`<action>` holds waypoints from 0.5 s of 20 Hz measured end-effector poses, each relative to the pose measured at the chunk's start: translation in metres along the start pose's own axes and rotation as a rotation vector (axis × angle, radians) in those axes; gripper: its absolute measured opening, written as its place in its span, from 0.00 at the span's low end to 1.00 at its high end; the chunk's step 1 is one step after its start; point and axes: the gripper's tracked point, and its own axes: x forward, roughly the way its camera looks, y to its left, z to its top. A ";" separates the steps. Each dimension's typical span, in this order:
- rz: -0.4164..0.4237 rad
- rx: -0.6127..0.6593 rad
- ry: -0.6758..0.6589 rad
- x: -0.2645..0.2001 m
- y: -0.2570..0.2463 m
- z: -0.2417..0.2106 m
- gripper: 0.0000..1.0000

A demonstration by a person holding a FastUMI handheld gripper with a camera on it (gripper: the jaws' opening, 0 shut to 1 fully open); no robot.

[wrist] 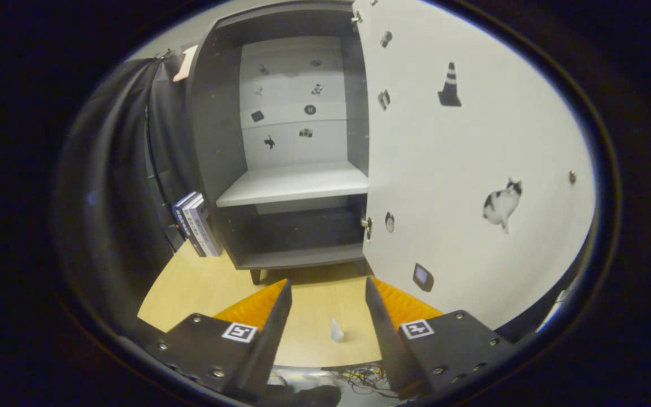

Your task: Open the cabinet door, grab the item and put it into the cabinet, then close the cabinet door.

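Observation:
The dark cabinet (218, 141) stands ahead of me on the wooden table, with its white door (472, 169) swung wide open to the right. Stickers dot the door and the white back panel. Inside, a white shelf (294, 183) and the lower compartment (303, 232) hold nothing that I can see. A small pale cone-shaped item (337, 330) stands upright on the table, low between my fingers and apart from both. My gripper (328, 288) is open, with nothing held, its tips short of the cabinet's base.
A few books (195, 223) lean against the cabinet's left side. Black cloth (116, 169) hangs to the left. The table's near edge (325, 362) runs just below the item, with wires (365, 376) and dark shoes on the floor beneath.

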 end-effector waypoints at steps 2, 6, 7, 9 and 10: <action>0.012 -0.020 0.066 0.020 0.002 -0.027 0.93; 0.017 -0.046 0.168 0.050 -0.002 -0.072 0.99; 0.019 -0.043 0.189 0.056 -0.002 -0.082 0.99; 0.021 -0.030 0.235 0.069 -0.006 -0.101 0.99; 0.025 -0.024 0.265 0.075 -0.008 -0.112 0.99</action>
